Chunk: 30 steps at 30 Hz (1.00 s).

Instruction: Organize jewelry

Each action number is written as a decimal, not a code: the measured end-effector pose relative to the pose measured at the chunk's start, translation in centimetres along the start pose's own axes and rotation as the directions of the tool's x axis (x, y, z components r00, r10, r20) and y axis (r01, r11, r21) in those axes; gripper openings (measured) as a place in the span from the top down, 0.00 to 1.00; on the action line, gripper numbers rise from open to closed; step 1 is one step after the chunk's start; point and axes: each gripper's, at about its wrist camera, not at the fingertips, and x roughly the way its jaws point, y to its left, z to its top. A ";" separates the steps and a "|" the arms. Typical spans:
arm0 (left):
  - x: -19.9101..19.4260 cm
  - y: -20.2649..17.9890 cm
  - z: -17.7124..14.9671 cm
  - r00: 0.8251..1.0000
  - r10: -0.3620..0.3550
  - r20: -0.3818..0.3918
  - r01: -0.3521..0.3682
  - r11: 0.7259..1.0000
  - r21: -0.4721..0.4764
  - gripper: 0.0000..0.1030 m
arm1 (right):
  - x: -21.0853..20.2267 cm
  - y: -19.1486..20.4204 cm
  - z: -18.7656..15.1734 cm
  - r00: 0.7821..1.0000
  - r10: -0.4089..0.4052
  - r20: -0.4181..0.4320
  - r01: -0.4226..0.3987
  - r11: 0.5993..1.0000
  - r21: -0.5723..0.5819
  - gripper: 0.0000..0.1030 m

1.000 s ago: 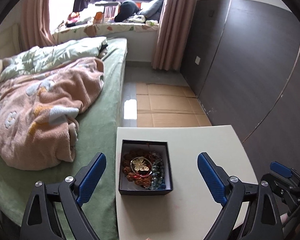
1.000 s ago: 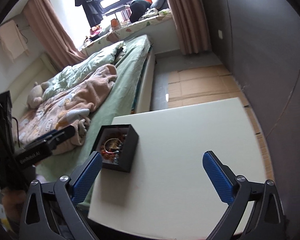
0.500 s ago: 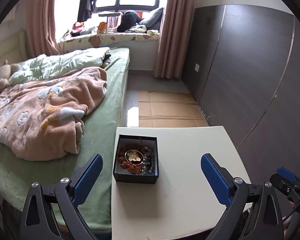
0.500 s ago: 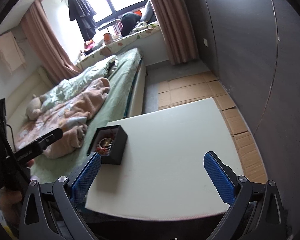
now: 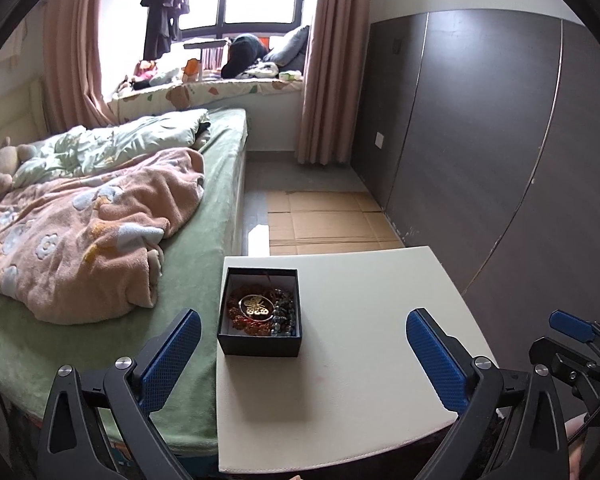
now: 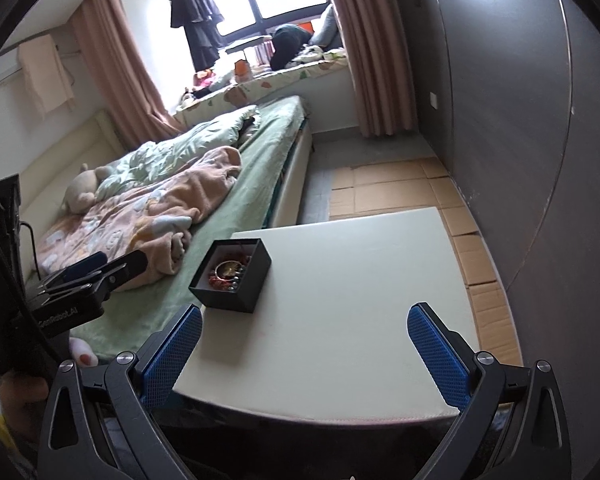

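A black jewelry box [image 5: 259,312] sits open on the cream tabletop [image 5: 360,360], at the tabletop's edge nearest the bed [image 5: 204,280]. Inside the box lie red-brown beaded bracelets [image 5: 240,316], a string of dark grey-blue beads [image 5: 286,314] and a round gold pendant [image 5: 254,306] resting on top of them. In the right wrist view the same box [image 6: 232,276] stands at the left side of the tabletop [image 6: 360,300], with the gold ring-shaped piece [image 6: 225,269] visible among the beads.

The left gripper [image 5: 300,344] hangs above the near side of the box, its blue pads wide apart with nothing between them; its jaws have just finished opening. The box lies beyond the fingertips, nearer the left pad [image 5: 172,356], untouched. The right gripper [image 6: 305,350] is also spread wide and empty, held over the near part of the tabletop, right of the box.

A pink fleece blanket [image 5: 80,236] is bunched on the bed left of the box. Flattened cardboard [image 5: 324,224] covers the floor beyond the tabletop.
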 end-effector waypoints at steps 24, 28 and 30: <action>-0.9 -1.5 -0.3 1.000 -0.013 0.024 0.012 0.999 0.043 0.00 | 0.7 0.5 -0.5 1.000 0.014 -0.010 -0.014 1.000 -0.013 0.00; -0.9 -1.4 -0.3 1.000 -0.014 0.020 0.014 0.999 0.040 0.00 | 0.7 0.6 -0.6 1.000 0.004 -0.010 -0.004 1.000 -0.016 0.00; -0.9 -1.3 -0.3 1.000 -0.017 0.019 0.016 0.999 0.038 0.00 | 0.8 0.6 -0.6 1.000 0.008 -0.011 -0.008 1.000 -0.012 0.00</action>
